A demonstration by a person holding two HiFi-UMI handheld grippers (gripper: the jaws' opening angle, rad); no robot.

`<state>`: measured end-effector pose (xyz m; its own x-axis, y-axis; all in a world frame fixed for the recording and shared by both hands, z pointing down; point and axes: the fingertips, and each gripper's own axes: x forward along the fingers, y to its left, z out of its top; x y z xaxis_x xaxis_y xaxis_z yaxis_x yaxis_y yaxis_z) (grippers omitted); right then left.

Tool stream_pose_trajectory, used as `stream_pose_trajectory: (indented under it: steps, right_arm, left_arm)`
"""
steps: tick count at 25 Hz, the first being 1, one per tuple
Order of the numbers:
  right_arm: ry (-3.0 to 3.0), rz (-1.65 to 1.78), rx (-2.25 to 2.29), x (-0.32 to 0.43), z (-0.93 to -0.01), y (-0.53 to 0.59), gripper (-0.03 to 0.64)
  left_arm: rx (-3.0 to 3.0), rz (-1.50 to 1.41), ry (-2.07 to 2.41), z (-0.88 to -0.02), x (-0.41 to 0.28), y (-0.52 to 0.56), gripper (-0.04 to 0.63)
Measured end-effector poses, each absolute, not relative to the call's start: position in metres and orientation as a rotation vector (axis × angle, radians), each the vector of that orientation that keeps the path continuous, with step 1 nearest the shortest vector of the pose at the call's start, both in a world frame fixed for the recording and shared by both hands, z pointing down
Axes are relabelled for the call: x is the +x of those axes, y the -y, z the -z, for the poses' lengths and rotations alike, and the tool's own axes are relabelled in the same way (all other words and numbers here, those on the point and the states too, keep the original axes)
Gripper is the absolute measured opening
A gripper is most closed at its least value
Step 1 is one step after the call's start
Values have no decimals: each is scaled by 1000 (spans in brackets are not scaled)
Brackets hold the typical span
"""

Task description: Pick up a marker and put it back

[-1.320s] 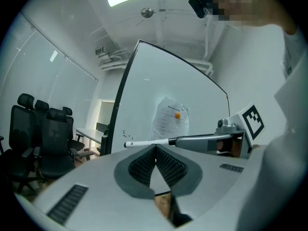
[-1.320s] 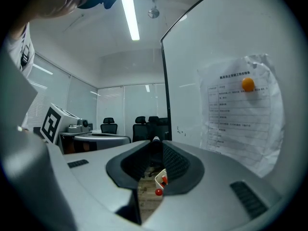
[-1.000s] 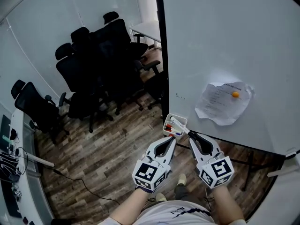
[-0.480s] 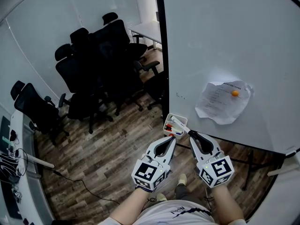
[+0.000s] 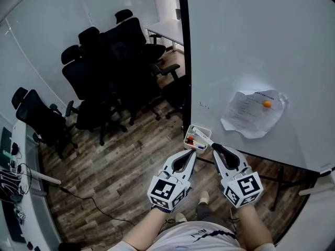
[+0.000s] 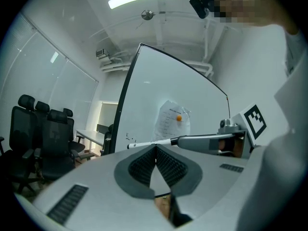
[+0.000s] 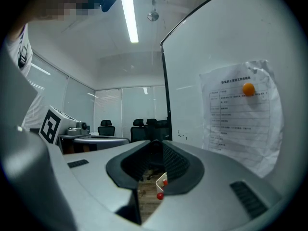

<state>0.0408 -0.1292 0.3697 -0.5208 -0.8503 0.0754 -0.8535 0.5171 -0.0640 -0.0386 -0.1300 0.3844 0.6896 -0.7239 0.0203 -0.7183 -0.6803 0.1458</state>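
Large white whiteboard point(image 5: 251, 46) fills the right, cluster of black office chairs point(image 5: 104, 61) on the left. A crumpled printed paper sheet point(image 5: 251, 114) is stuck to the board. Left gripper point(image 5: 191, 153): jaws closed together, empty. Right gripper point(image 5: 213, 147): clamped on slim white marker with dark cap point(image 6: 149, 143). The marker's free end sits over a small white tray point(image 5: 185, 138) near the board's lower left corner.

marker point(image 5: 202, 136) rear hidden in right hand-held gripper point(image 5: 214, 148), paper point(image 5: 252, 116) print unreadable

Left claw point(image 5: 192, 153) closed; right claw point(image 5: 214, 148) gripping.
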Motion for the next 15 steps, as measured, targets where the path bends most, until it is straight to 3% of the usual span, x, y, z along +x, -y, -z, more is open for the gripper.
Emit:
stream_pose_trajectory:
  steps: [15]
  right_arm:
    - [2619, -342, 1422, 54, -459, 172, 78]
  left_arm:
    - [2658, -12, 1221, -432, -31, 164, 11]
